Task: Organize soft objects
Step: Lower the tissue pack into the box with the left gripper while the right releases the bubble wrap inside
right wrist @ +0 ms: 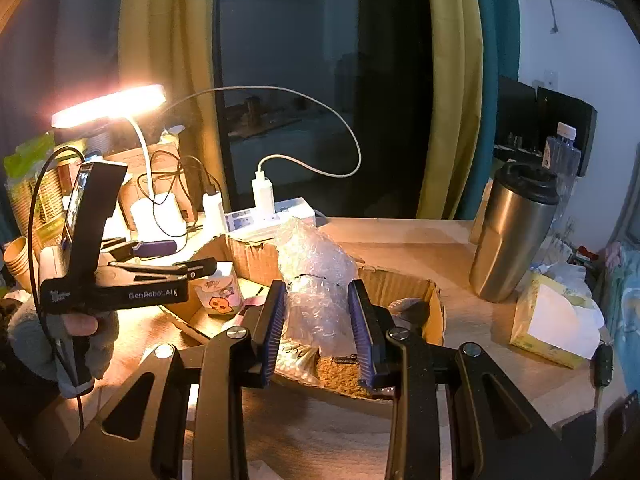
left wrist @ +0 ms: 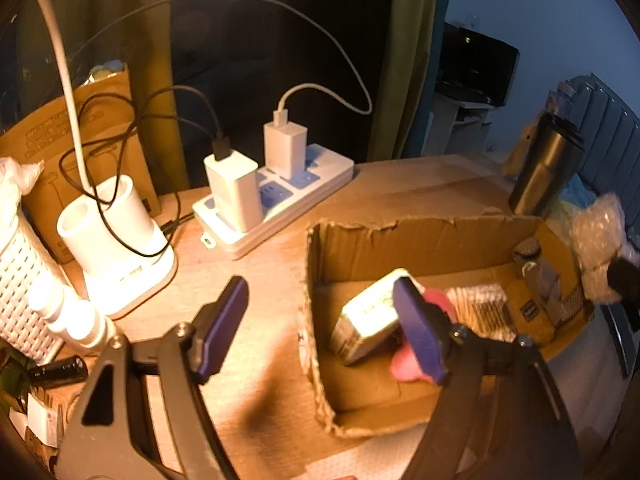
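A wad of bubble wrap (right wrist: 316,276) is pinched between the right tongs (right wrist: 318,330) above the cardboard box (right wrist: 438,312) on the desk (right wrist: 472,344); the left tongs (left wrist: 320,332) gape wide and empty over the box's near edge

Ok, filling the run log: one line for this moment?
right gripper: shut on clear bubble wrap wad | above brown cardboard box | left gripper: open, empty

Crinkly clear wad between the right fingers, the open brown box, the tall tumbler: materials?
Crinkly clear wad: looks like bubble wrap, glossy plastic film with small raised bubbles. Open brown box: corrugated cardboard, matte, with ragged torn rims. Tall tumbler: probably brushed stainless steel, judging by its soft grey sheen; the black lid is likely plastic.
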A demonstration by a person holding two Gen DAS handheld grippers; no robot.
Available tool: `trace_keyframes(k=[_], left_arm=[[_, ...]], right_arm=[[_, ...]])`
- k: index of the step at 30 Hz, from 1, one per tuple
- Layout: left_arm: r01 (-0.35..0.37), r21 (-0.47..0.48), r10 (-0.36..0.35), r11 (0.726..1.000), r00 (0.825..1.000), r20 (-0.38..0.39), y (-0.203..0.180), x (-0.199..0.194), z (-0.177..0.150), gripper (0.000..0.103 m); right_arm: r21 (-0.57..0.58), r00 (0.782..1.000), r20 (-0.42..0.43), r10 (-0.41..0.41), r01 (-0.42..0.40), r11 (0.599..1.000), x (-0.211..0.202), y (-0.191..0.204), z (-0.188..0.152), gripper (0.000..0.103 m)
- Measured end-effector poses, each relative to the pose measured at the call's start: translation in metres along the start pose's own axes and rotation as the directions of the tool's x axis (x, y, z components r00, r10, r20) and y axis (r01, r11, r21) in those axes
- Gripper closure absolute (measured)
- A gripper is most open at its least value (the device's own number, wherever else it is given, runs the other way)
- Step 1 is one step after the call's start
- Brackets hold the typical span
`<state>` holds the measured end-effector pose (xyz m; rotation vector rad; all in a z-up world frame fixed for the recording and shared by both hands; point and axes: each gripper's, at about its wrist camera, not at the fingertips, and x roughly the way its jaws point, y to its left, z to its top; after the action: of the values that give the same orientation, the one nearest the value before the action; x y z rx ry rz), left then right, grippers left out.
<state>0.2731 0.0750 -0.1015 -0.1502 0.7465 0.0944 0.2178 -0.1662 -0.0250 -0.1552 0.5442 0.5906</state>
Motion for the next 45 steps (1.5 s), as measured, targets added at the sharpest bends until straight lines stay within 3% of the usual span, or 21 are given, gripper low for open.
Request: trace_keyframes(k=[9, 16, 33, 45], left_arm=[[0.051, 0.022, -0.051, 0.998, 0.999, -0.005, 0.003, -0.005, -0.011, 0.025], [0.052, 0.018, -0.051, 0.998, 0.995, -0.087, 0.003, -0.004, -0.033, 0.025], [0.077, -0.074, -0.072, 0.994, 0.995, 0.072, 0.028, -0.050, -0.021, 0.025], [0.060, -0.107, -0.049, 0.993, 0.994, 0.096, 0.048, -0.048, -0.022, 0.025]], right_arm=[[0.002, 1.000, -0.013, 0.008, -0.008, 1.000, 0.009, -0.001, -0.001, 0.069], [-0.002, 1.000, -0.014, 0.012, -0.012, 1.000, 0.006, 0.004, -0.002, 0.069], [-0.072, 0.998, -0.050, 0.037, -0.040, 0.997, 0.032, 0.033, 0.007, 0.069], [-0.162, 0.993, -0.093, 0.077, -0.091, 0.983, 0.078, 0.069, 0.022, 0.069]])
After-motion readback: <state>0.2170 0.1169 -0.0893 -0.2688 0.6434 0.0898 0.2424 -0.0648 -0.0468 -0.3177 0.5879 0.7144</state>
